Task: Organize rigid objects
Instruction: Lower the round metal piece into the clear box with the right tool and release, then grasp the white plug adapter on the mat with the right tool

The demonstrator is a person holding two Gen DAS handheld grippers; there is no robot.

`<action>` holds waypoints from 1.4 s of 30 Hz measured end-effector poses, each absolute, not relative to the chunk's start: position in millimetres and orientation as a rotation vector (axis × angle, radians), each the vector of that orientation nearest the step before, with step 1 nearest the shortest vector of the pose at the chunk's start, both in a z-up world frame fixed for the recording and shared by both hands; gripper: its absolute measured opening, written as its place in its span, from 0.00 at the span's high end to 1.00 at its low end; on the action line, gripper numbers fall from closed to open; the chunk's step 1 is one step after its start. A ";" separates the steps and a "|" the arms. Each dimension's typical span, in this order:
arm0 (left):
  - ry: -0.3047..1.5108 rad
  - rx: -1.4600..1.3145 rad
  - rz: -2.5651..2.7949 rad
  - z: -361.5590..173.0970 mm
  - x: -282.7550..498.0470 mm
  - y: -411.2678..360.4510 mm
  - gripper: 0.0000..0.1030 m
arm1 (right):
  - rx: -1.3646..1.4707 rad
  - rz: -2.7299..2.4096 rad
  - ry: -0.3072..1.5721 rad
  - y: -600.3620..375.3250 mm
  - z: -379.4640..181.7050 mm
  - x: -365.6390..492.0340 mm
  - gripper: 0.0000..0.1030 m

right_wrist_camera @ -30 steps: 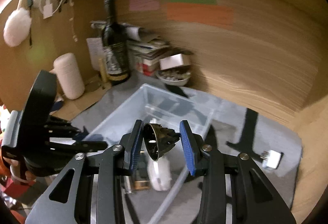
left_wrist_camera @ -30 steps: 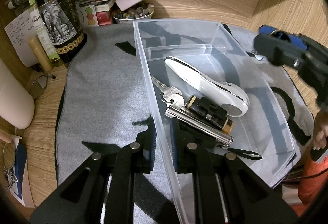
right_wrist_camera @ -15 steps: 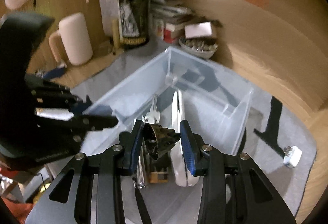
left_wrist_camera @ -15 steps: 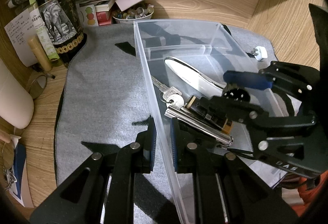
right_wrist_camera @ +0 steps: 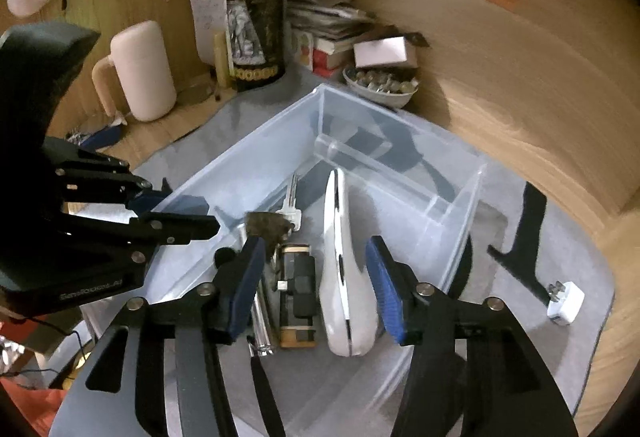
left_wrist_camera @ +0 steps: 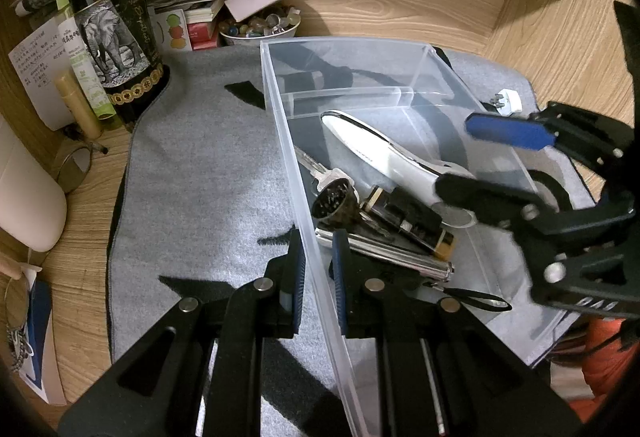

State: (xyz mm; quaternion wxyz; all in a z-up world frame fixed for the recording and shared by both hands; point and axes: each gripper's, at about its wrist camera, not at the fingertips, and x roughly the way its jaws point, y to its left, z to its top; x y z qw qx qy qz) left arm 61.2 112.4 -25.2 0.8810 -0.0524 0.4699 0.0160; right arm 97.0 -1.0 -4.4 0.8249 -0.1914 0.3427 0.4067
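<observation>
Fingers of the left gripper [left_wrist_camera: 318,263] are pinched narrowly on the side wall of the clear bin [left_wrist_camera: 280,125], one inside and one outside. Those of the right gripper [right_wrist_camera: 316,277] are spread wide and empty above the bin. Below and between them lie the white handled tool [right_wrist_camera: 344,269], the black-and-gold block [right_wrist_camera: 298,293] and the metal bar [right_wrist_camera: 262,321]; a dark round cap [left_wrist_camera: 334,199] and keys [left_wrist_camera: 320,167] lie just ahead. Most pieces are judged sorted. Well off to the right fingers' side, a white plug adapter [right_wrist_camera: 564,301] remains on the grey mat [left_wrist_camera: 200,165].
</observation>
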 end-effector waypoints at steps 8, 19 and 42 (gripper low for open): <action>0.979 -0.108 0.035 -25.1 61.8 112.5 0.88 | -0.331 0.817 0.651 -28.7 23.6 98.9 0.34; 0.978 -0.107 0.035 -25.5 62.3 112.4 0.88 | -0.236 0.657 0.598 -82.7 45.8 129.9 0.25; 0.978 -0.115 0.032 -26.2 61.3 113.5 0.88 | -0.052 0.314 0.926 -170.9 -59.0 263.2 0.54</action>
